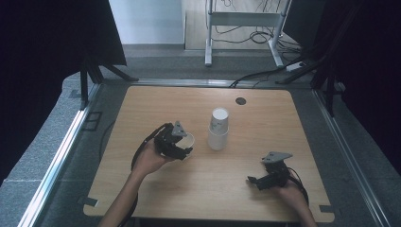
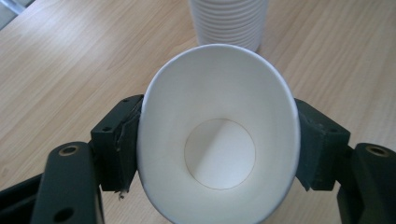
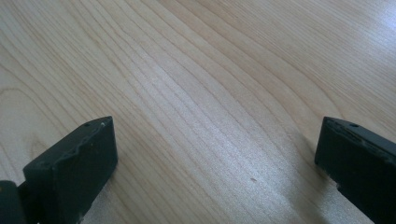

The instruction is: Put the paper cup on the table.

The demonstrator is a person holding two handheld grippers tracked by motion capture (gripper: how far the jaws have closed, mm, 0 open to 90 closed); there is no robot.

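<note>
The right gripper (image 1: 257, 181) rests low over the desk (image 1: 156, 99), jaws wide apart — nothing between them. The left gripper (image 1: 185, 145) squeezes a white paper cup (image 2: 219, 140) — just before the cup stack (image 1: 218, 128).

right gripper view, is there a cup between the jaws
No, the right gripper stands open over bare wooden table.

A white paper cup (image 2: 219, 135) is clamped by its sides between the left hand-held gripper's (image 1: 176, 142) jaws, its rim squeezed into an oval. It is tilted, mouth toward the camera, empty inside, just left of the cup stack (image 1: 218, 128) mid-desk.
</note>
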